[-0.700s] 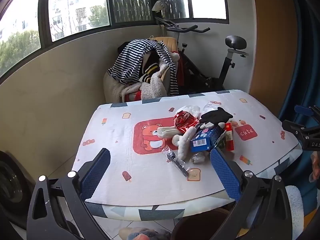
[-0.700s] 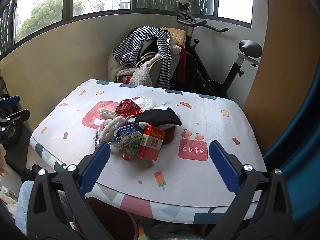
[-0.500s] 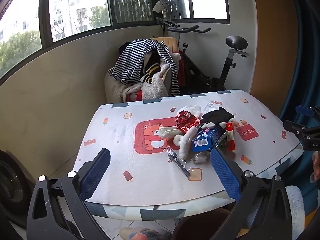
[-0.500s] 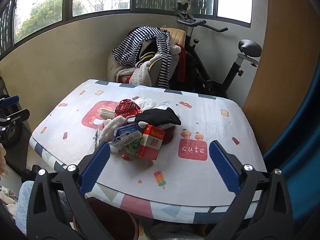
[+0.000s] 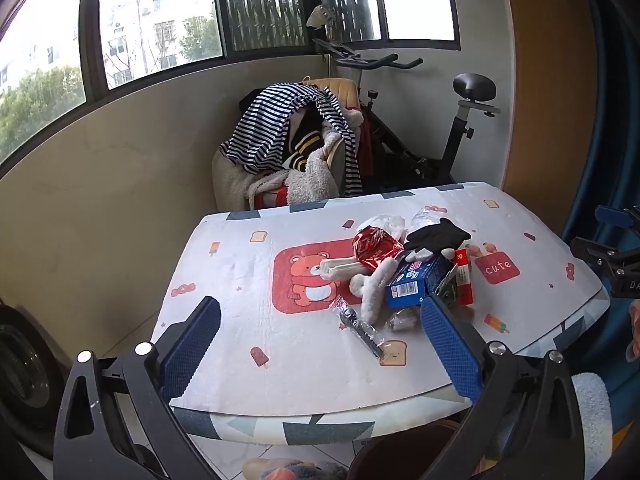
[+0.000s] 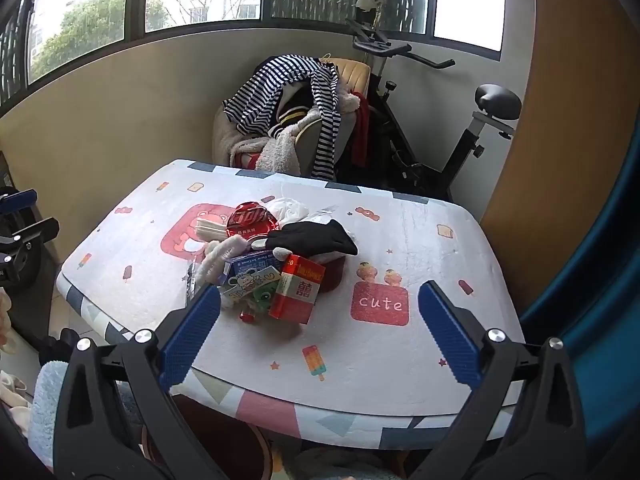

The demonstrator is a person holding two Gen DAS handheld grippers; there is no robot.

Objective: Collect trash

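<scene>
Left wrist view: the left claw (image 5: 320, 340) hangs wide apart and empty above the near edge of a surface (image 5: 240, 264) covered in a cartoon-print cloth, its blue pads framing a heap of trash right of centre. In the heap, a black glove (image 5: 438, 235) lies across the top, a red foil wrapper (image 5: 374, 245) sits just left of it, a blue carton (image 5: 416, 282) lies in front, and a red box (image 5: 463, 278) stands touching the carton's right end. A fluffy white item (image 5: 374, 284) leans against the carton, and a clear wrapper (image 5: 362, 330) lies flat on the cloth nearest the camera. From the right wrist view, the right claw (image 6: 320, 338) is likewise spread wide and holds nothing, poised over the surface's near edge with the same heap ahead and slightly left; the red box there stands nearest that camera, beside a red patch reading "cute" (image 6: 380, 303). Behind the surface, a chair (image 5: 336, 148) is piled with a striped garment (image 5: 276, 128), and an exercise bike (image 5: 448, 140) stands against the wall below the windows (image 5: 160, 32).
</scene>
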